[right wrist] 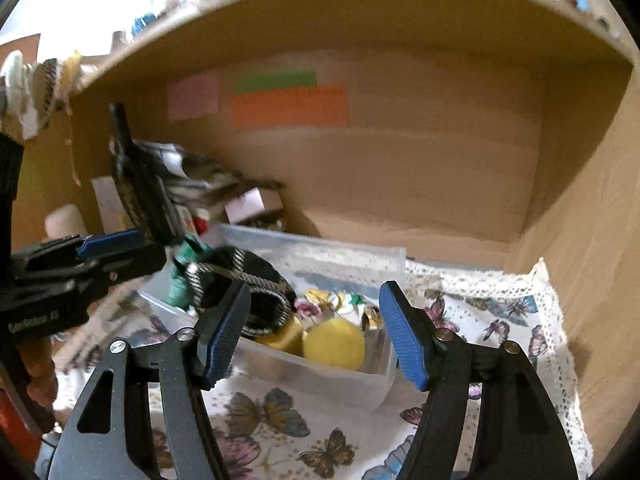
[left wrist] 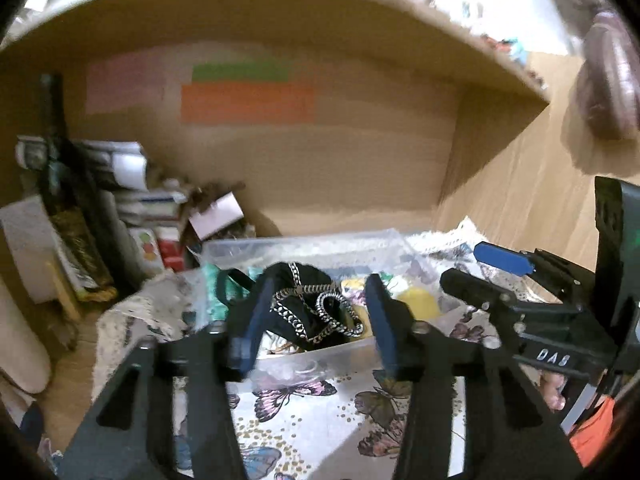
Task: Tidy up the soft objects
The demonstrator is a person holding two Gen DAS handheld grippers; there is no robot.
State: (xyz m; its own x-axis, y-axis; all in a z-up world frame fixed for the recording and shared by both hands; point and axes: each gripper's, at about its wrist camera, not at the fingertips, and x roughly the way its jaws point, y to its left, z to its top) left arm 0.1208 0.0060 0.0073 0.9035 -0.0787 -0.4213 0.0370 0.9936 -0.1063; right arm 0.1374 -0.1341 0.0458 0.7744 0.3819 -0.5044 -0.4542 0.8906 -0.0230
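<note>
A clear plastic bin (left wrist: 320, 356) (right wrist: 320, 376) sits on a butterfly-print cloth (left wrist: 304, 412) (right wrist: 280, 420) inside a wooden shelf bay. It holds a black fabric item with a chain-pattern trim (left wrist: 316, 308) (right wrist: 248, 280), a yellow soft ball (left wrist: 418, 302) (right wrist: 334, 344), green fabric (left wrist: 216, 288) (right wrist: 180, 280) and a floral cloth (right wrist: 320, 300). My left gripper (left wrist: 316, 320) is open, its pads either side of the black item above the bin. My right gripper (right wrist: 316, 328) is open over the bin's near edge; it also shows in the left wrist view (left wrist: 484, 268).
Stacked books, boxes and papers (left wrist: 132, 208) (right wrist: 192, 192) crowd the shelf's left side behind the bin. Coloured paper notes (left wrist: 248, 96) (right wrist: 288, 104) are stuck on the back panel. The shelf's right wall (right wrist: 592, 264) stands close to the cloth's lace edge (right wrist: 552, 308).
</note>
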